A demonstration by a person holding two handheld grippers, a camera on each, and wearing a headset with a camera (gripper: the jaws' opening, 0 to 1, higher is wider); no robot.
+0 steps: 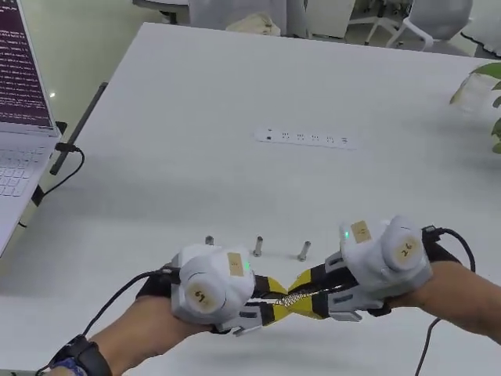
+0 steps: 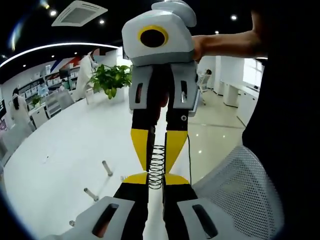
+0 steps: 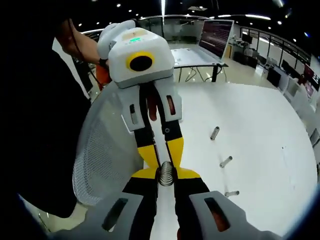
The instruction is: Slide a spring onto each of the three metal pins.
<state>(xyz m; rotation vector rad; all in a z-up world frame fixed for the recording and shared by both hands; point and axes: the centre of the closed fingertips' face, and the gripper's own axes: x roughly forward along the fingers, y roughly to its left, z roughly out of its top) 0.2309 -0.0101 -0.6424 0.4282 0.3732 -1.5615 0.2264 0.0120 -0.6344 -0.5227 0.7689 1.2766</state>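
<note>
A small metal spring point(image 1: 295, 298) hangs in the air between the two grippers, which point at each other just above the table's near edge. My left gripper point(image 1: 291, 301) holds one end of the spring point(image 2: 156, 167) between its yellow tips. My right gripper point(image 1: 300, 295) comes from the opposite side and pinches the other end of the spring point(image 3: 166, 173). Three metal pins point(image 1: 209, 240) point(image 1: 257, 246) point(image 1: 304, 251) stand in a row on the white table just beyond the grippers, each bare. The left gripper view shows the pins point(image 2: 107, 168) too, and the right gripper view has the pins point(image 3: 225, 161).
A white power strip point(image 1: 305, 139) lies mid-table. An open laptop point(image 1: 19, 117) with a black cable sits at the left edge. A potted plant point(image 1: 489, 94) stands at the far right. A mesh chair point(image 2: 235, 195) is under the grippers.
</note>
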